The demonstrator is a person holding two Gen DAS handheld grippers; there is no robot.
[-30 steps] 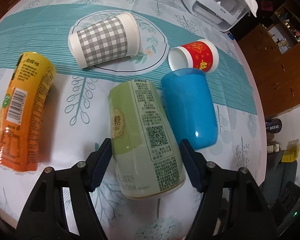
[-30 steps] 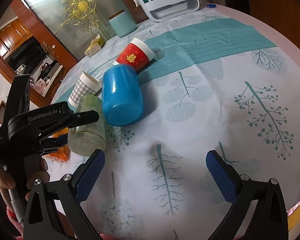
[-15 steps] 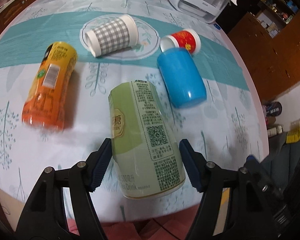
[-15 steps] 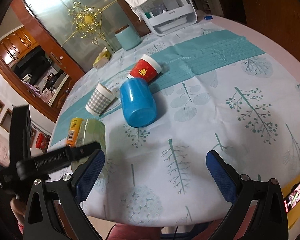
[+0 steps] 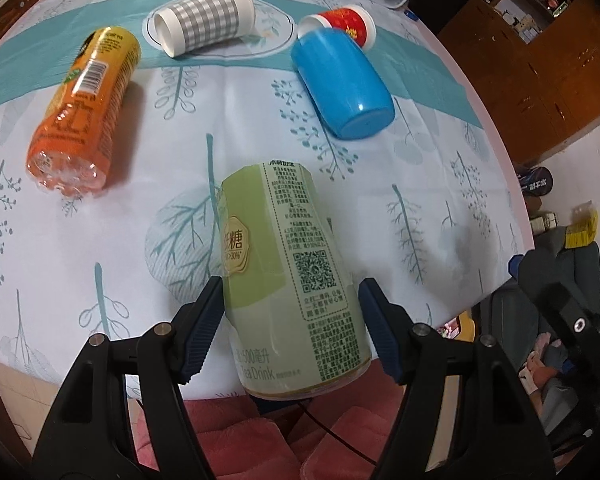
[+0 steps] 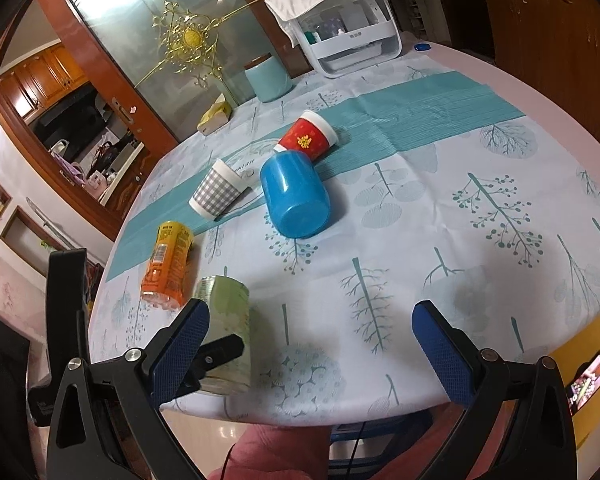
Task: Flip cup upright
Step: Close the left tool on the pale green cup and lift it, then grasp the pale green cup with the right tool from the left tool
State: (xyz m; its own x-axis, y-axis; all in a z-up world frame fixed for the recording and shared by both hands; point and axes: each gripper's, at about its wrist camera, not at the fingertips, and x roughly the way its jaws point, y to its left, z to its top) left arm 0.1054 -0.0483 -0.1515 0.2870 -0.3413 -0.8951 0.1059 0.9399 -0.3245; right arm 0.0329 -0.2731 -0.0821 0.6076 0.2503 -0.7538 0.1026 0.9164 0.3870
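Left wrist view: left tool (image 5: 290,322) clamped on a green tea-drink cup (image 5: 288,276) held over the near tabletop (image 5: 440,200) edge, blue cup (image 5: 342,84) on its side beyond; right wrist view: right tool (image 6: 310,350) spread wide, holding nothing, above the near edge.

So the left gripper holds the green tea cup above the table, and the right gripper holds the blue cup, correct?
Not quite. The right gripper is open and holds nothing; the blue cup lies on its side on the table, as the right wrist view shows. The left gripper does hold the green tea cup.
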